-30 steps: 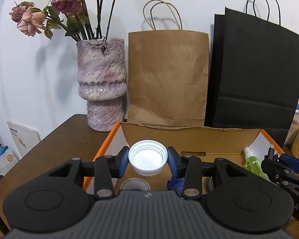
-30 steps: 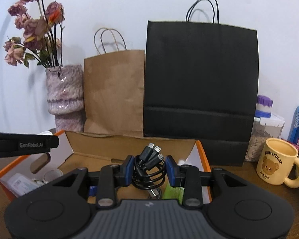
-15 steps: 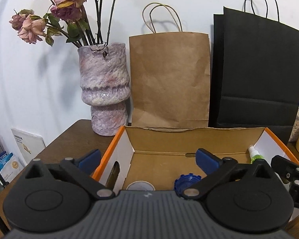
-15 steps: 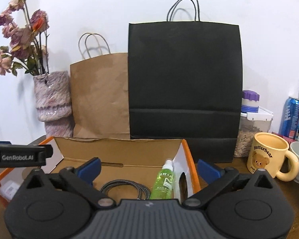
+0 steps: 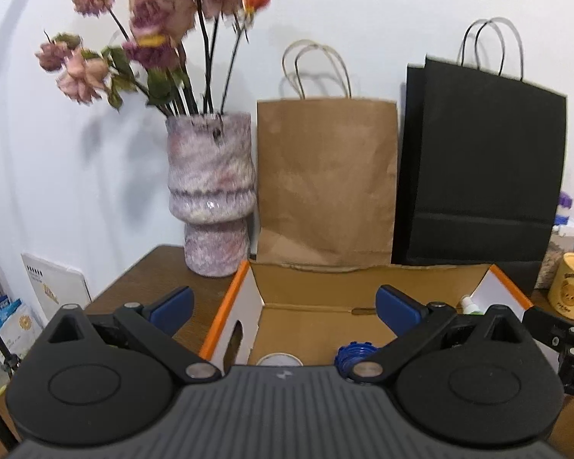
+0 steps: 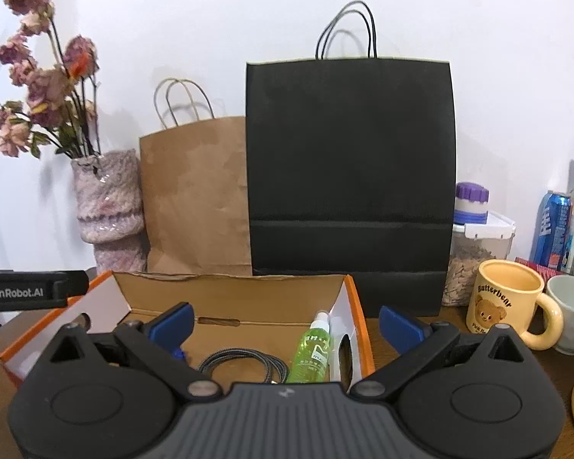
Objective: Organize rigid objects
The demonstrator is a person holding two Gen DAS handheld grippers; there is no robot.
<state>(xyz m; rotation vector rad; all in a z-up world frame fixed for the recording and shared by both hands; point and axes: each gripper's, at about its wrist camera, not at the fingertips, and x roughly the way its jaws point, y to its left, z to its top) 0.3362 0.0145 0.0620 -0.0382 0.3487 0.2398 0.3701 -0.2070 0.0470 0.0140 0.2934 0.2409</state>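
Note:
An open cardboard box with orange edges (image 5: 229,298) (image 6: 357,306) sits on the brown table. My left gripper (image 5: 285,302) is open and empty above the box's near left part. Below it lie a white cap (image 5: 279,359) and a blue cap (image 5: 354,352), both half hidden by the gripper body. My right gripper (image 6: 287,317) is open and empty above the box's near right part. Inside lie a coiled grey cable (image 6: 245,361) and a green spray bottle (image 6: 313,348), whose top also shows in the left wrist view (image 5: 468,304).
Behind the box stand a vase of dried roses (image 5: 210,191), a brown paper bag (image 5: 325,183) and a black paper bag (image 6: 348,176). To the right are a yellow bear mug (image 6: 505,310), a grey cup (image 6: 572,313), a seed jar (image 6: 474,256), a can and a bottle.
One second ago the left gripper held the white cap and the right held the cable. Both jaws have opened; cap and cable now lie in the box. Both grippers have drawn back.

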